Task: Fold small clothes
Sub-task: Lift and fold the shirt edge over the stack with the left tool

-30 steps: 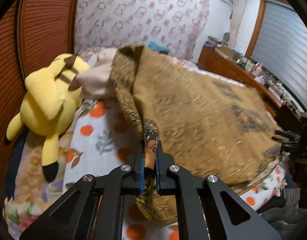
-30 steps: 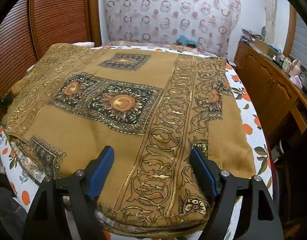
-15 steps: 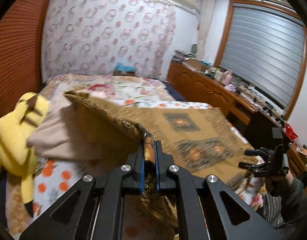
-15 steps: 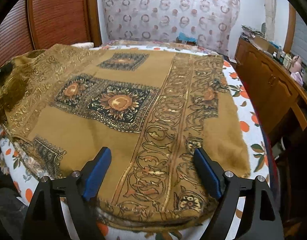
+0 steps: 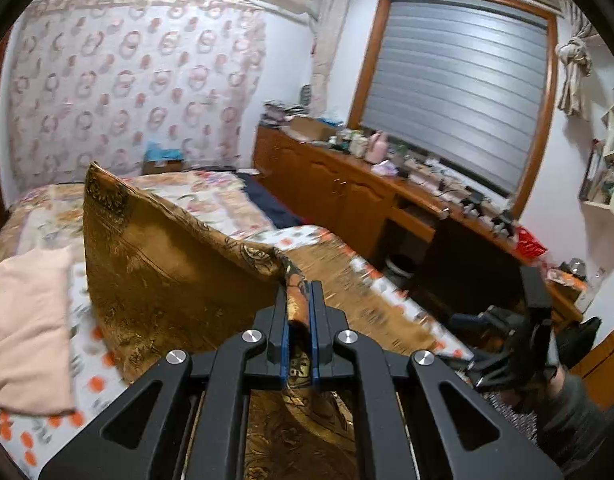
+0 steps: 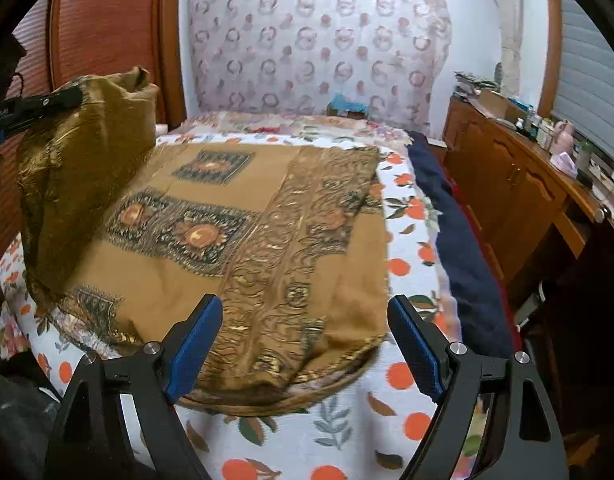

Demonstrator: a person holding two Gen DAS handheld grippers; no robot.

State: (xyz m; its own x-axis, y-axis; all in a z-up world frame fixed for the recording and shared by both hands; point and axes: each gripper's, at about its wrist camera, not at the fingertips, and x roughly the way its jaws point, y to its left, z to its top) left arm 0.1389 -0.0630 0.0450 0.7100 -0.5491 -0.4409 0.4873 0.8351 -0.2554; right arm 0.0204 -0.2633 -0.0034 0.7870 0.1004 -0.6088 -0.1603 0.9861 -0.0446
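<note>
A golden-brown patterned cloth (image 6: 243, 240) lies spread on the bed. My left gripper (image 5: 298, 300) is shut on its left edge and holds that part lifted high, so the cloth (image 5: 167, 272) hangs as a raised flap; this shows at the left of the right wrist view (image 6: 79, 168). My right gripper (image 6: 303, 344) is open and empty, just above the cloth's near edge at the bed's front. It also shows at the right of the left wrist view (image 5: 507, 344), held in a gloved hand.
The bed has a white sheet with orange fruit print (image 6: 403, 384). A pink pillow (image 5: 23, 320) lies at the left. A navy blanket (image 6: 459, 248) runs along the bed's right edge. A wooden cabinet (image 6: 519, 200) with clutter stands at the right, under the window.
My left gripper has lifted the cloth's left edge higher and swung toward the right. My right gripper has drawn back a little toward the front edge, still open.
</note>
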